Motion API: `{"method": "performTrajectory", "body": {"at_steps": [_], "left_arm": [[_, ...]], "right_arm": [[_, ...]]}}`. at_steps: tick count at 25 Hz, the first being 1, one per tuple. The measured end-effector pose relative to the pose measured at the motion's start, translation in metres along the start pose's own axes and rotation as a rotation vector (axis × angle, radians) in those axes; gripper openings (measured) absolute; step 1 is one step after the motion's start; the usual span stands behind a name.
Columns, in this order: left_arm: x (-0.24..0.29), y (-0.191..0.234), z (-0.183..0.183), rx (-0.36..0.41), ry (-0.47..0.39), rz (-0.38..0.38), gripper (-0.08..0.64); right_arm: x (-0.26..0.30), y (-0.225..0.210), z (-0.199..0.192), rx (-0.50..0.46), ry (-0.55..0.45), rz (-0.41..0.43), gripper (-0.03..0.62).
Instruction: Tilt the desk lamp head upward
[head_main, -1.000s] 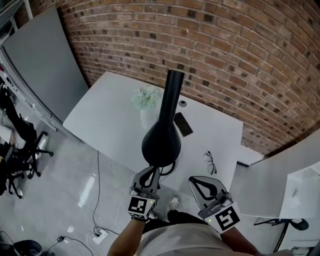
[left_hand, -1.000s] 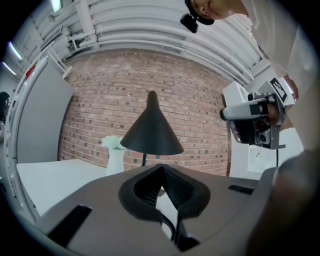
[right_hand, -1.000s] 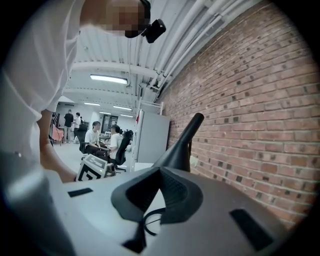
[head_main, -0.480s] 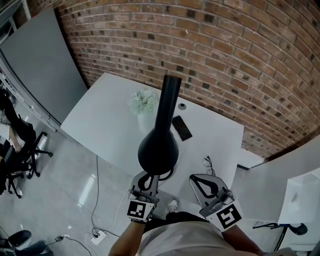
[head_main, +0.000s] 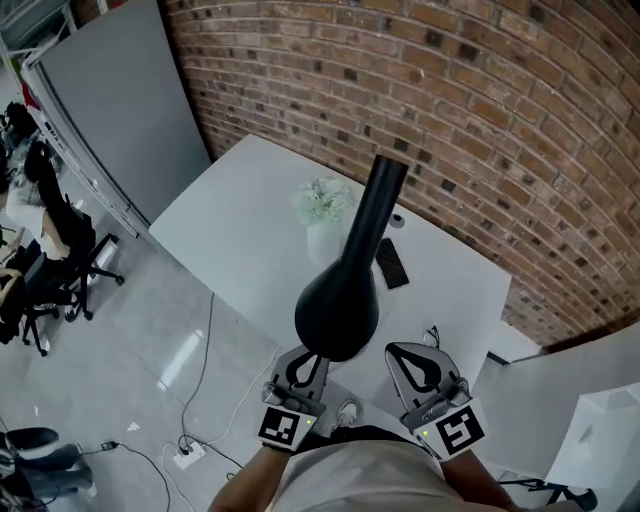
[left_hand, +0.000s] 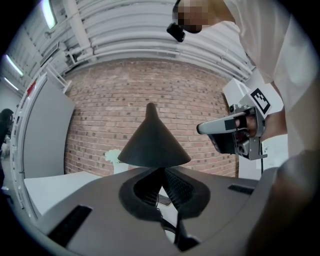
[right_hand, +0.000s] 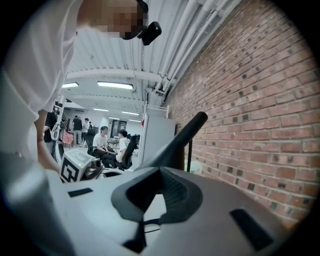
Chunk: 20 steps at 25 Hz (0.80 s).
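Though cut off by the left edge, plainly a black office chair (head_main: 70, 262) on glossy grey floor (head_main: 120, 380), beside a flat, smooth grey partition panel (head_main: 120, 100). Further right, thin cables (head_main: 200, 390) trailing loose over the floor. Then a white table (head_main: 230, 240), matte and plain, near the wall. On top, a pale vase (head_main: 322, 240) crowned with a fluffy tuft of whitish-green flowers (head_main: 325, 200).

Low in the head view, left gripper (head_main: 312, 360): grey plastic, jaws bowed into a teardrop loop and drawn together, inner pads ribbed. Tips right up at the lower rim of the lamp head (head_main: 338, 308). Not possible to tell whether nipping that rim or only pressing against it. Behind the jaws, a marker cube (head_main: 284, 426) printed with a black-and-white square.

Lamp head itself matte black and funnel-shaped: broad rounded bell nearest the camera, narrowing into a long straight tube slanting up and away over the table. In the left gripper view, a clean dark cone directly above the closed jaws.

Right of the tube, a flat black phone (head_main: 392, 263) on the table top. Right gripper (head_main: 395, 352) just beside the bell, same grey looped jaws closed on nothing. Close by, thin wire-framed glasses (head_main: 432, 335) on the table. Behind everything, rough red-brown brick wall (head_main: 470, 110) lined with pale mortar.
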<state>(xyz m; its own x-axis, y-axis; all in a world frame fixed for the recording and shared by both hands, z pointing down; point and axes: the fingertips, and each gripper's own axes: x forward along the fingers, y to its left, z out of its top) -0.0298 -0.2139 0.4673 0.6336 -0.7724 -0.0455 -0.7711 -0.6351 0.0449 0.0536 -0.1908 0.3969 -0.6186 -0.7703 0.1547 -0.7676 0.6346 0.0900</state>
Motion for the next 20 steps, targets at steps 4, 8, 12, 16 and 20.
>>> {"method": "performTrajectory", "body": {"at_steps": [4,8,12,16,20], "left_arm": [[-0.008,0.000,0.010,0.008,-0.008,0.023,0.003],[-0.014,0.001,0.024,0.022,-0.028,0.038,0.003],[-0.019,0.003,0.036,0.026,-0.040,0.053,0.003],[-0.029,0.001,0.049,0.031,-0.048,0.064,0.003],[-0.037,-0.001,0.063,0.081,-0.042,0.063,0.003]], "right_arm": [[0.005,0.004,-0.001,-0.025,-0.006,0.048,0.015],[0.007,0.006,0.001,-0.036,-0.023,0.066,0.015],[0.009,0.003,0.005,-0.041,-0.032,0.066,0.015],[0.010,0.004,0.009,-0.040,-0.047,0.063,0.015],[0.011,0.007,0.009,-0.034,-0.055,0.066,0.015]]}}
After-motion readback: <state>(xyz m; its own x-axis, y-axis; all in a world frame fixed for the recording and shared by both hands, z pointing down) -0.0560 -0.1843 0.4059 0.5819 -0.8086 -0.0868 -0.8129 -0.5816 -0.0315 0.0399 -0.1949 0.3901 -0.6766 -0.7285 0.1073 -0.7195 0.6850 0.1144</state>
